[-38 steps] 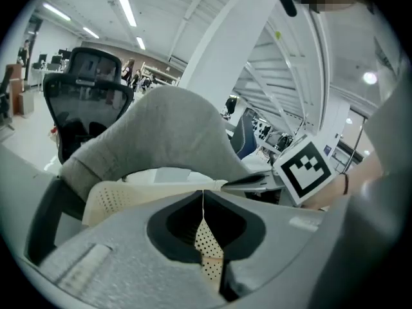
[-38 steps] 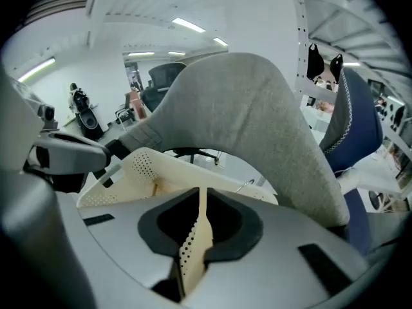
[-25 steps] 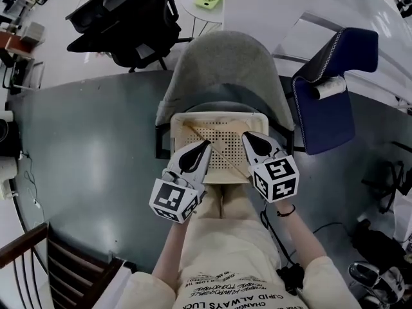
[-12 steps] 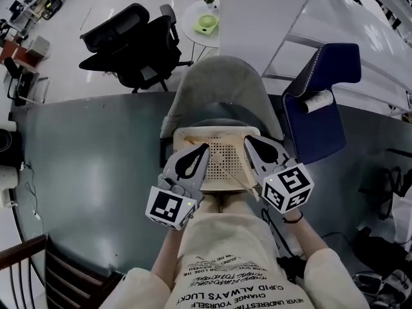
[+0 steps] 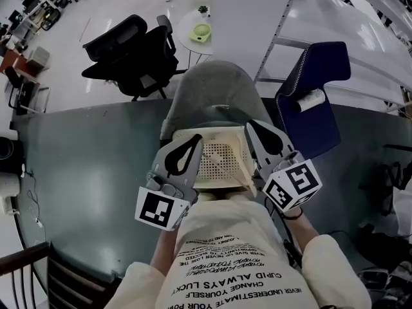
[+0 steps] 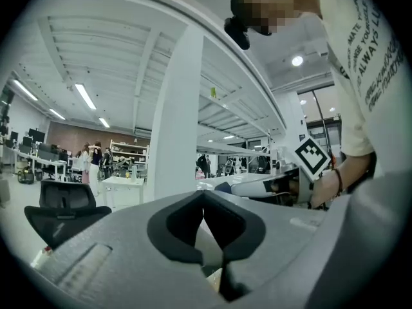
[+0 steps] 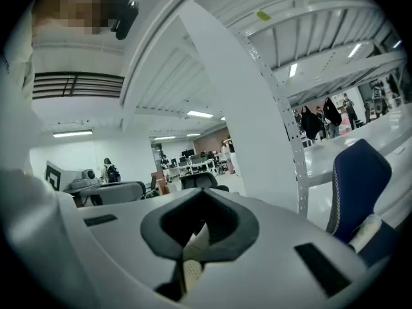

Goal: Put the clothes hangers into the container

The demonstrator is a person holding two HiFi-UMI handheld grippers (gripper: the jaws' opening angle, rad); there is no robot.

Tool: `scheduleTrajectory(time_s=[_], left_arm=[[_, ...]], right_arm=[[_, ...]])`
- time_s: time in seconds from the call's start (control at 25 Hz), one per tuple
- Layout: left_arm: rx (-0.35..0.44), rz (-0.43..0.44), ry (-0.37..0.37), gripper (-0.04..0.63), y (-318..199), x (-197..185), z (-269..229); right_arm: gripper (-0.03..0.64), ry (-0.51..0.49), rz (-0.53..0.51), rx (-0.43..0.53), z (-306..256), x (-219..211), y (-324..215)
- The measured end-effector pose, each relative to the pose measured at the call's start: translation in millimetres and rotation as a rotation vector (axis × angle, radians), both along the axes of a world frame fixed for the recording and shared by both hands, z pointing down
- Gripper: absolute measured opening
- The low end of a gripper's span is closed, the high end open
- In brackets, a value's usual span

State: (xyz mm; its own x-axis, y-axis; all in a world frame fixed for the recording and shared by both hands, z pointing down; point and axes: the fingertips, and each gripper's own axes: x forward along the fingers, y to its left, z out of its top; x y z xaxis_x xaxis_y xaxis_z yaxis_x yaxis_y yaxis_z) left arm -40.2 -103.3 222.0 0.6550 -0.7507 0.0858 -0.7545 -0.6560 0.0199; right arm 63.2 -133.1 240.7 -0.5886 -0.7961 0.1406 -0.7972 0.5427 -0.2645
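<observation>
A cream perforated container (image 5: 219,161) hangs over the seat of a grey chair (image 5: 212,92), close to the person's torso. My left gripper (image 5: 193,141) is shut on its left rim. My right gripper (image 5: 252,126) is shut on its right rim. In the left gripper view the jaws (image 6: 204,205) meet, with a cream edge (image 6: 214,280) pinched low between them. The right gripper view shows the same cream rim (image 7: 192,262) clamped in the shut jaws (image 7: 203,203). A pale wooden bar, likely a hanger (image 5: 248,182), shows at the container's near right corner; the rest of the inside is hard to make out.
A blue chair (image 5: 309,105) with a white roll stands right of the grey chair. A black office chair (image 5: 132,47) and a small round white table (image 5: 196,28) are farther back on the left. A wooden chair back (image 5: 38,269) sits at the lower left.
Both grippers have brought the container nearer to the person's torso; it covers less of the chair seat. The wooden bar that lay across the inside now shows only at the right corner.
</observation>
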Motion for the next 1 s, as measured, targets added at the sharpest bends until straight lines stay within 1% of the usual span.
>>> scheduleTrajectory(time_s=[0.12, 0.32, 0.64, 1.0], left_arm=[[0.035, -0.001, 0.007, 0.023, 0, 1, -15], [0.068, -0.007, 0.017, 0.023, 3, -1, -26], [0.089, -0.021, 0.017, 0.023, 1, -5, -29], [0.075, -0.051, 0.008, 0.023, -3, -15, -23]], right_arm=[[0.003, -0.025, 0.017, 0.03, -14, 3, 2], [0.003, -0.054, 0.034, 0.038, -23, 6, 5], [0.002, -0.03, 0.044, 0.058, -26, 10, 7], [0.003, -0.011, 0.056, 0.064, -26, 14, 6]])
